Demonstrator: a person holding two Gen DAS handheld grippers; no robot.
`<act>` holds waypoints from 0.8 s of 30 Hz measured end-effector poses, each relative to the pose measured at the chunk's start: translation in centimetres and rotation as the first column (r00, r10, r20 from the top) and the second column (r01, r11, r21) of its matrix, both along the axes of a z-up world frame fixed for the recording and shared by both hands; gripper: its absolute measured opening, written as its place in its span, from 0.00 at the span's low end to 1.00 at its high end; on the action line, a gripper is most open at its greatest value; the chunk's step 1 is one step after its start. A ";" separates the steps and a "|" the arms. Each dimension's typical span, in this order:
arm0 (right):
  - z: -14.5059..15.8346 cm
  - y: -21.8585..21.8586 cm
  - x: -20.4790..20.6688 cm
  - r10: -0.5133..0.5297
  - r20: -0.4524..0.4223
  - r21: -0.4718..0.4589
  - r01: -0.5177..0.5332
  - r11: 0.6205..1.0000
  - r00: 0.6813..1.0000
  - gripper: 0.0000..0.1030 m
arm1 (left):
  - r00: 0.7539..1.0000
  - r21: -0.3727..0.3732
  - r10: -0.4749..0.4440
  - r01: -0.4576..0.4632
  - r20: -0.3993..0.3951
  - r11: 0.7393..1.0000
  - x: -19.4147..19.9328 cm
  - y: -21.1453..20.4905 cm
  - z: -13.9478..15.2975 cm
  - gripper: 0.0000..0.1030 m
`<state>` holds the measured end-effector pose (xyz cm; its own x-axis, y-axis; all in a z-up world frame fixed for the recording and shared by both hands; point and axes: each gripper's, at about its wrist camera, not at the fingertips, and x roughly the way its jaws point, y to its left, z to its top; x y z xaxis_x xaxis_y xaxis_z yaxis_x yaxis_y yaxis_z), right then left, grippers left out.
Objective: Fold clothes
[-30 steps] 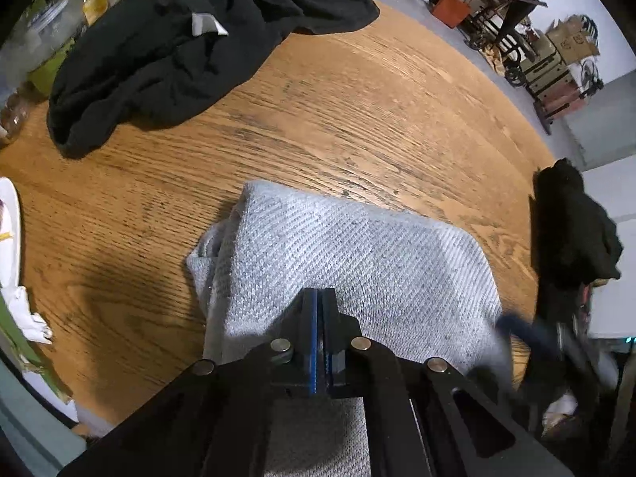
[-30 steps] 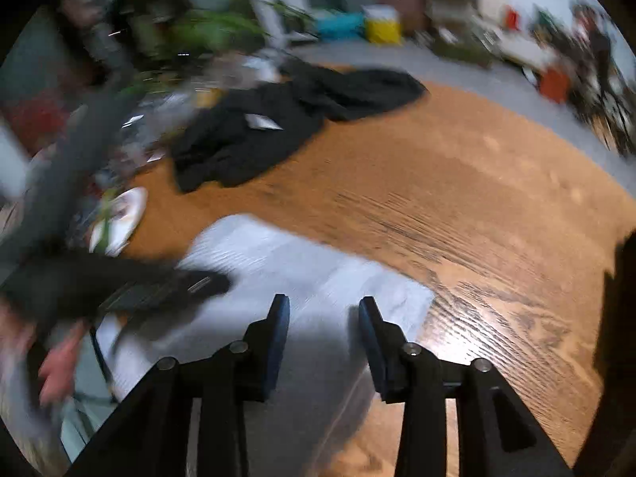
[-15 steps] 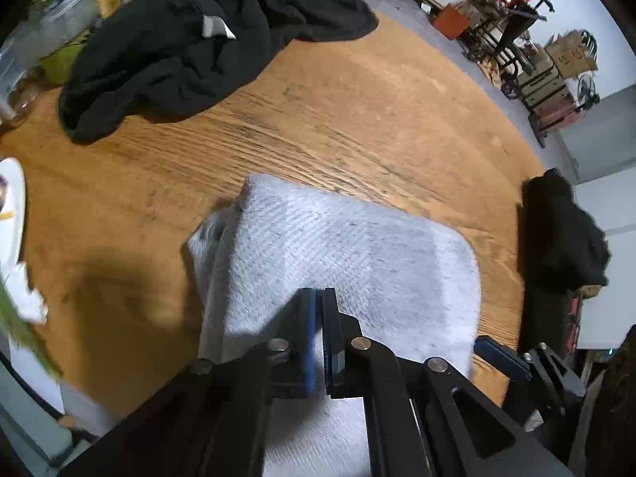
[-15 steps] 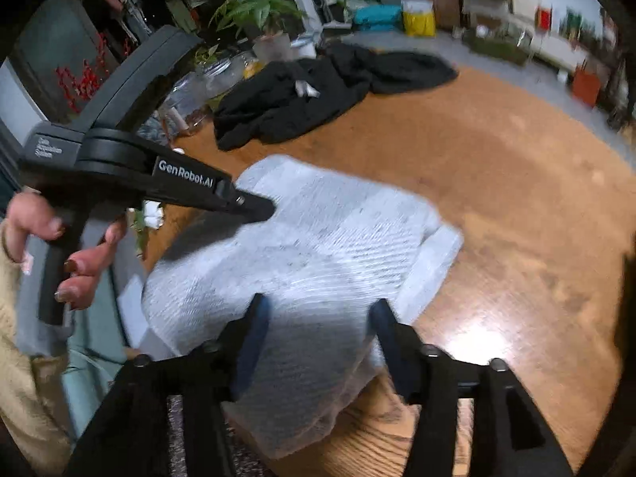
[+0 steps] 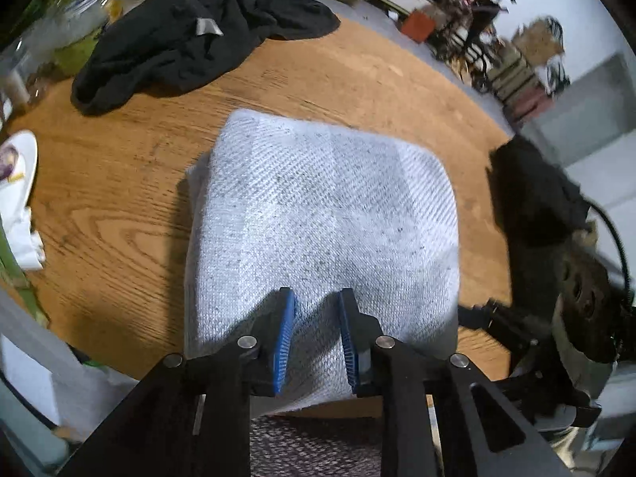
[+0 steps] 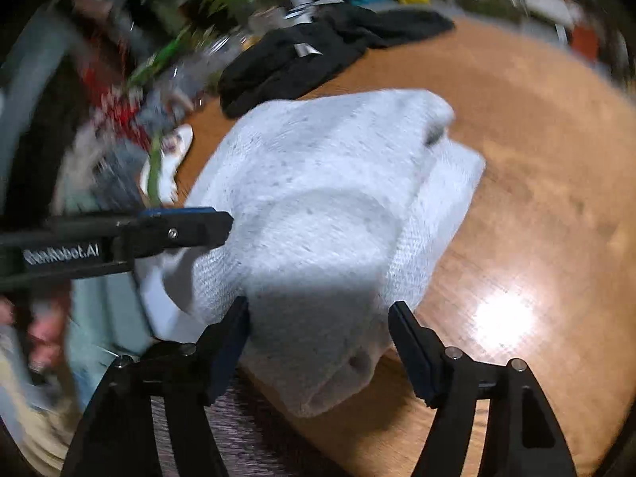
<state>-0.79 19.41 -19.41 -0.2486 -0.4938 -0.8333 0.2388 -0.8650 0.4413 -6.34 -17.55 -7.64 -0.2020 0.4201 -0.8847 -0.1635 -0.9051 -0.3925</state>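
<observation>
Grey towel (image 5: 326,214), folded to a thick pad, lies at the near edge of the round table (image 5: 131,214), one end overhanging slightly. Left gripper (image 5: 314,314) above the towel's near end, jaws parting, pads off the cloth, nothing pinched. Right gripper (image 6: 318,318) at the towel's near corner, jaws opening wide; cloth sits between them, seemingly unclamped, though the view is blurred. Black garment (image 5: 190,35) heaped at the far edge. White plate (image 5: 20,159) at the left edge.
</observation>
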 end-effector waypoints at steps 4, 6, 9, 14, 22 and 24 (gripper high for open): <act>0.6 2.8 1.8 -0.130 0.006 -0.111 0.130 0.985 0.991 0.73 | 0.968 0.184 0.251 -0.245 -0.009 0.952 2.3 -3.3 1.2 0.51; 0.3 4.3 3.2 -0.237 0.028 -0.148 0.238 0.960 0.971 0.80 | 0.907 0.313 0.420 -0.400 0.003 0.861 4.4 -5.5 1.0 0.79; -1.0 5.5 5.2 -0.339 0.106 -0.256 0.355 0.899 0.935 0.82 | 0.814 0.476 0.577 -0.536 0.073 0.697 7.0 -7.5 -0.4 0.79; -4.4 4.2 5.5 -0.338 0.254 -0.381 0.415 0.826 0.906 0.85 | 0.769 0.627 0.608 -0.576 0.197 0.525 9.1 -6.8 -4.5 0.79; -7.0 2.5 3.7 -0.330 0.333 -0.500 0.462 0.733 0.884 0.89 | 0.737 0.746 0.627 -0.560 0.251 0.360 10.9 -9.3 -6.3 0.79; -7.4 2.0 3.4 -0.326 0.338 -0.512 0.463 0.724 0.883 0.90 | 0.722 0.756 0.641 -0.567 0.263 0.328 11.9 -9.8 -6.7 0.79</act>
<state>2.57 21.44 -26.79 -0.3835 -0.7831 -0.4896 -0.2244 -0.4353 0.8719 5.52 -27.36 -14.30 -0.7358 0.6227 -0.2663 0.2388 -0.1295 -0.9624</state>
